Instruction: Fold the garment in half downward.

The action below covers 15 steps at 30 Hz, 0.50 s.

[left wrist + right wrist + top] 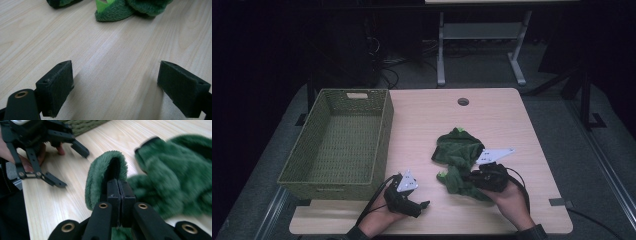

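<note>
A dark green fleece garment (pixel 457 150) with light green trim lies crumpled on the wooden table (pixel 502 110), right of centre. My right gripper (pixel 469 176) is at the garment's near edge, held by a hand. In the right gripper view, the right gripper (pixel 121 186) is shut on a raised fold of the garment (pixel 100 175), and the rest of the fleece (pixel 172 177) trails to the right, blurred. My left gripper (pixel 419 207) rests low near the table's front edge, beside the basket. It (pixel 117 75) stands open over bare wood, with the garment (pixel 117 10) farther ahead.
A woven olive-green basket (pixel 384 135) stands on the table's left side. A round cable hole (pixel 463 101) sits near the far edge. In the right gripper view the left gripper (pixel 68 165) and the hand holding it appear at the upper left, in front of the basket (pixel 82 126).
</note>
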Motion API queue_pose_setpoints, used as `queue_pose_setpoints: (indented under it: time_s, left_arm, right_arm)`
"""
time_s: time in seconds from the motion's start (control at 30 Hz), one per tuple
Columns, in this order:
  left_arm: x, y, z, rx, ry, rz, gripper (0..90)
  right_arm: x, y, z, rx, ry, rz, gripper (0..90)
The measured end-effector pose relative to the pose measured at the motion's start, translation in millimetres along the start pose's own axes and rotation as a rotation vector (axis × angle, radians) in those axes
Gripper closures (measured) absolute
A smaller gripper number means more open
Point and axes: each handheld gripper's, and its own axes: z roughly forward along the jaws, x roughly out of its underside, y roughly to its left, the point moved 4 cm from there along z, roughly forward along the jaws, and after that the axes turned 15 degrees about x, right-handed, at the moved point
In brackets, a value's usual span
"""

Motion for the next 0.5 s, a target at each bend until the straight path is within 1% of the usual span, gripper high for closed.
queue_pose_setpoints:
  time_s: [0.03,0.07,0.17,0.23,0.27,0.37,0.43,0.5]
  left_arm:
    - [0.2,0.4,-0.4,0.0,0.007,0.005,12.5]
    - [0.2,0.4,-0.5,-0.001,0.008,0.005,12.5]
    - [0.1,0.3,-0.3,-0.001,0.005,0.004,12.5]
    - [0.1,0.3,-0.3,0.0,0.005,0.004,12.5]
    - [0.1,0.2,-0.2,0.0,0.004,0.003,12.5]
    - [0.1,0.3,-0.2,-0.001,0.004,0.003,12.5]
    - [0.1,0.4,-0.4,-0.001,0.006,0.004,12.5]
    - [0.0,0.6,-0.4,-0.002,0.005,0.006,12.5]
  right_arm:
    - [3.6,-2.5,-1.3,0.008,0.009,0.011,88.5]
    - [6.3,-4.7,-1.7,0.012,0.009,0.013,88.5]
    - [16.0,-11.1,-4.3,0.038,0.033,0.041,88.0]
    - [21.0,-15.5,-6.7,0.064,0.048,0.046,86.0]
    - [23.3,-18.4,-8.8,0.078,0.047,0.054,85.6]
    - [25.3,-25.7,-16.1,0.1,0.033,0.063,84.9]
    - [21.6,-28.4,-25.3,0.109,0.002,0.069,86.5]
    - [15.9,-29.1,-33.6,0.113,-0.03,0.062,88.2]
